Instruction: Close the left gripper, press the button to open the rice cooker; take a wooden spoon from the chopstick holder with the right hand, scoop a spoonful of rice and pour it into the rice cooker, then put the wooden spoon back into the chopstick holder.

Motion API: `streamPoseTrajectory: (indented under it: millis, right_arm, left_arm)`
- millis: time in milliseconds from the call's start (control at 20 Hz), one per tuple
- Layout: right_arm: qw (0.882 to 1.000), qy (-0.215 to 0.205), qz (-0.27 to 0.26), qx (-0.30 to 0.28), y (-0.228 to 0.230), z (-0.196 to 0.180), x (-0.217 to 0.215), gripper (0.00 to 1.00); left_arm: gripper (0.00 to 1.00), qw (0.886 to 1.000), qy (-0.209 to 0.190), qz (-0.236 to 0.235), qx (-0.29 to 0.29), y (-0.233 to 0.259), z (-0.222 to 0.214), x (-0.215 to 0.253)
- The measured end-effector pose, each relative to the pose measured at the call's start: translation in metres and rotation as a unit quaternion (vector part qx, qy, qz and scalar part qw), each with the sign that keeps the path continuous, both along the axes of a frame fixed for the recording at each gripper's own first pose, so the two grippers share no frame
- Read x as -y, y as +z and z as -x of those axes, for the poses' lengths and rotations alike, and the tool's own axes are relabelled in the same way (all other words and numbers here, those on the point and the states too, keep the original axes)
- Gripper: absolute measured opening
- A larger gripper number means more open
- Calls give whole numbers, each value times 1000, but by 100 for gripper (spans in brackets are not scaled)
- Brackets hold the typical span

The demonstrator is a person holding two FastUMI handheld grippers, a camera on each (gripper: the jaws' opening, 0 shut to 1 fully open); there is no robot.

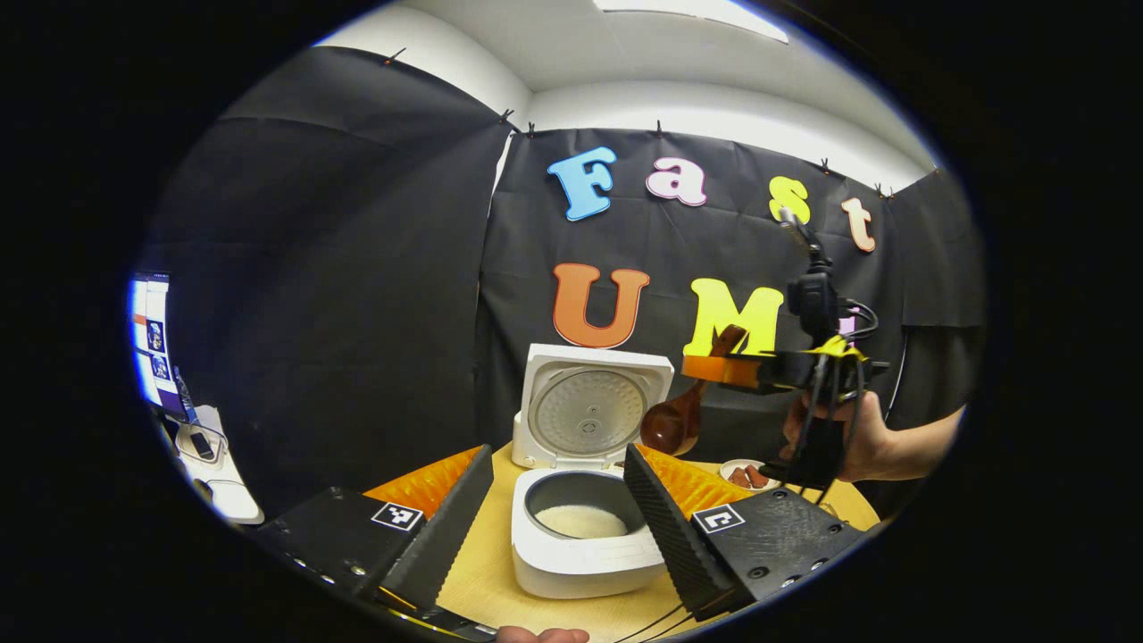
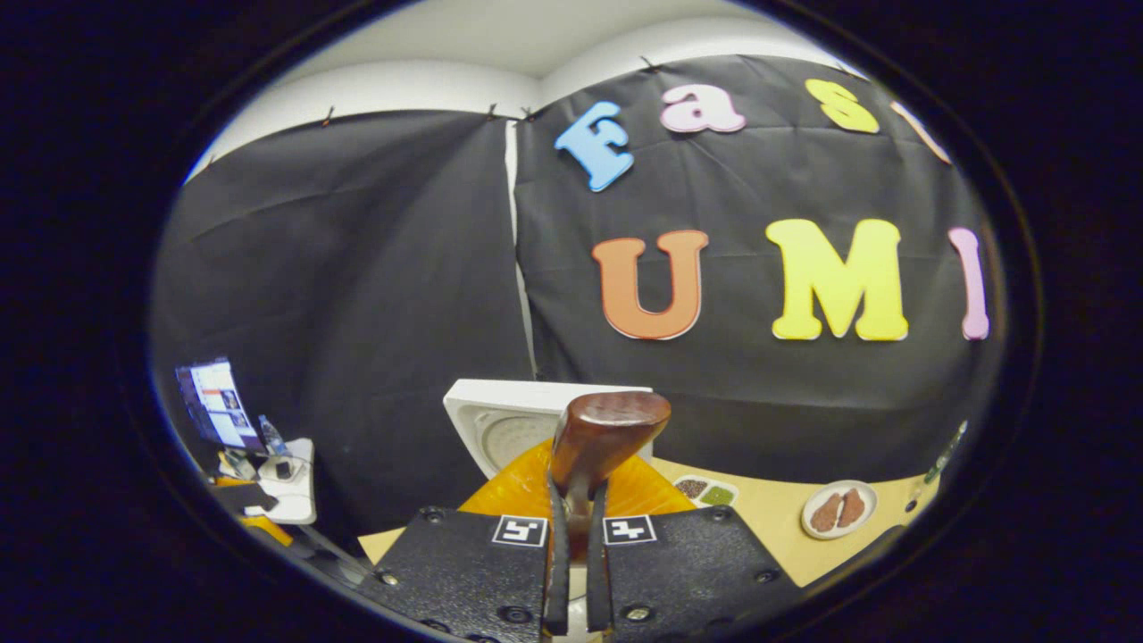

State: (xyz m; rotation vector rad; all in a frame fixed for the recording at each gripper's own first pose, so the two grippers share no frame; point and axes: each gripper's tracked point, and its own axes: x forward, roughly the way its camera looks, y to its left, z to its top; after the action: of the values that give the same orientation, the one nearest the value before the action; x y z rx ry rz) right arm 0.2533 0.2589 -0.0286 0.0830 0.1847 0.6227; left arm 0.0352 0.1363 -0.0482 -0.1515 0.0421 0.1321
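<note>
Rice cooker [image 1: 585, 500] sits open on the bench [image 1: 482, 572], lid up. Right hand-held gripper [image 2: 571, 572] clamps the wooden spoon [image 2: 598, 438] at its 2 o'clock; left hand-held gripper [image 1: 558, 518] gapes empty.

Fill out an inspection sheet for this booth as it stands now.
Surface: light wooden round table, bare in front of the cooker.
Job's things: white rice cooker with lid up, white rice in its pot; dark brown wooden spoon clamped by its handle.
Clutter: small white plate of brown pieces; white divided dish of grains.
Grippers: left hand-held gripper open, straddling the cooker; right hand-held gripper shut on the spoon, held in a person's hand.
Cables: black wires hang from the right gripper.
Surroundings: black cloth wall; lit monitor on a side stand.
</note>
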Motion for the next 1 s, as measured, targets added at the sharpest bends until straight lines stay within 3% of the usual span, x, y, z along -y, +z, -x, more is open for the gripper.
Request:
streamPoseTrajectory:
  millis: [300, 500, 700, 1000]
  right_arm:
    - [991, -102, -77, -50, 7, 15, 139, 10]
    - [980, -185, -58, -47, -11, 37, 238, 7]
    - [962, -261, -42, -68, -46, 63, 326, 7]
    - [939, -323, -34, -111, -111, 52, 399, 10]
  left_arm:
    - [94, 999, -48, -18, 10, 10, -24, 47]
    - [94, 997, -80, -7, -3, 7, -41, 84]
    - [94, 994, -109, -8, -10, 9, -53, 118]
    - [94, 991, -130, -22, -10, 17, -72, 147]
